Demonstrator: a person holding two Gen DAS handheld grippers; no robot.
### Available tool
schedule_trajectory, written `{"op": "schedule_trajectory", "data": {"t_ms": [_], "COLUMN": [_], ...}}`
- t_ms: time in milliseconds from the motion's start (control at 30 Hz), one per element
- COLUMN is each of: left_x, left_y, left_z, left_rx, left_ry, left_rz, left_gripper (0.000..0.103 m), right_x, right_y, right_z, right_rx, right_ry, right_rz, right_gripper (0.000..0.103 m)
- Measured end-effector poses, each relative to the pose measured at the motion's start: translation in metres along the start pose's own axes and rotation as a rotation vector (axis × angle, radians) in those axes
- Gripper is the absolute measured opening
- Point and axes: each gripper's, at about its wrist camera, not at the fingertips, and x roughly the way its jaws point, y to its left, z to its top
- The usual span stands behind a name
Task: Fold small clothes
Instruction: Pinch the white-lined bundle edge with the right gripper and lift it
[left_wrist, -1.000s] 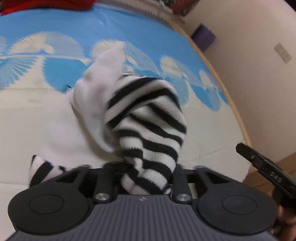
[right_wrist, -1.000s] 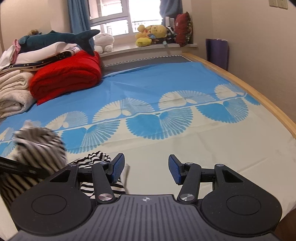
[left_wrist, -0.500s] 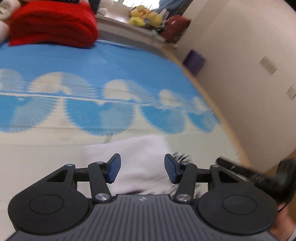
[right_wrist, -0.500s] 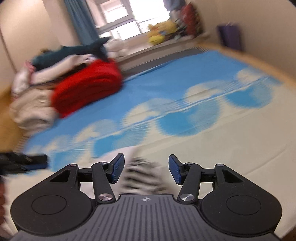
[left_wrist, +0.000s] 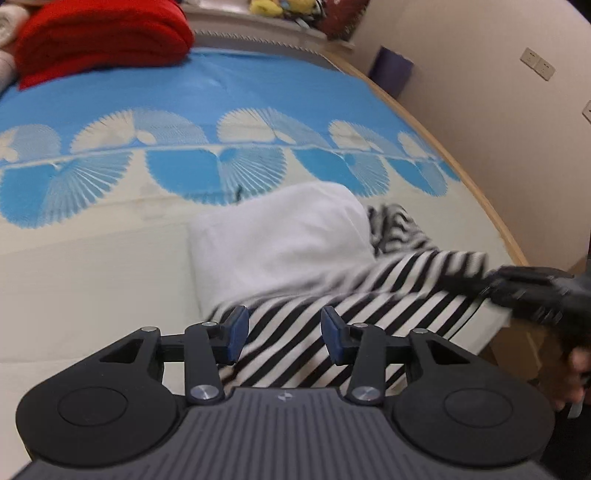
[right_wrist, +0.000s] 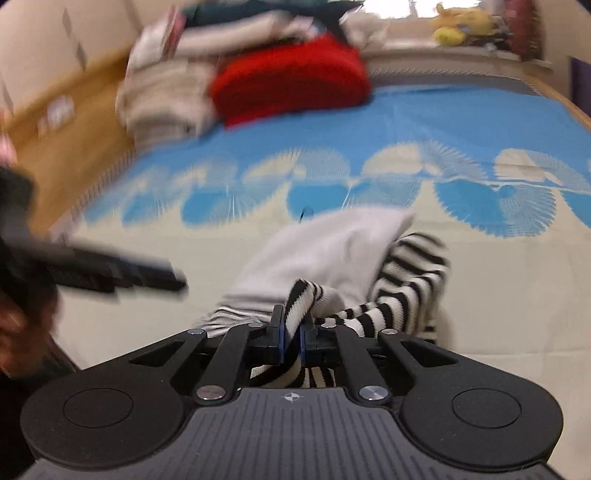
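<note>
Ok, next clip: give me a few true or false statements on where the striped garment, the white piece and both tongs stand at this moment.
1. The right tongs are shut on the striped garment. True.
2. The left tongs are clamped on the white piece. False: their jaws are closing but the pads are still apart, above striped fabric.
3. The white piece lies partly over the striped garment. True.
4. The red blanket lies right beside the striped garment. False: it sits at the far end of the bed.
5. The clothes rest on a wooden table. False: they lie on the bed's blue and cream sheet.
</note>
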Motion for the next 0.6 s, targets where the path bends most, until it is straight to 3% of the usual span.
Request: {"op": "schedule_trajectory", "data": {"t_ms": [100,167,300,367,467,533,600], "left_x": [0.003,0.014,0.039,0.063,0.104,0.115,0.114], "left_y": [-0.006,-0.014,-0.046,-0.060,-0.069,-0.075,-0.077], "left_z": [-0.005,-0.005,-0.016,-0.028,-0.049,-0.057,-0.055], "left_rx": [-0.001,0.011,0.143,0.221,0.331,0.398,0.395], "left_ry": [0.019,0.055,0.153,0.231,0.352,0.363,0.364], "left_rz": [-0.063,-0.115,-0.159,-0.131,-0.007,0.037,0.019], "left_gripper": [0.047,0.047,0.047,0.047,0.047,0.053,0.060], "right_x": [-0.035,-0.047,-0.045,-0.029,0.002,0.015,0.015], "right_y": [-0.036,-0.056,-0.083,-0.086,-0.080,-0.078,-0.078], "right_z": [-0.012,-0.023,-0.048,-0.063,-0.080,-0.087,-0.082], "right_rx": [0.097,0.119,0.115,0.074,-0.035,-0.063,-0.066], "right_ry": [-0.054,-0.045,0.098,0.214,0.375,0.430,0.414], "right_rz": [-0.017,-0.048,-0.092,-0.118,-0.148,-0.154,-0.146], "right_gripper": [0.006,0.006,0.006,0.006,0.006,0.006,0.008]}}
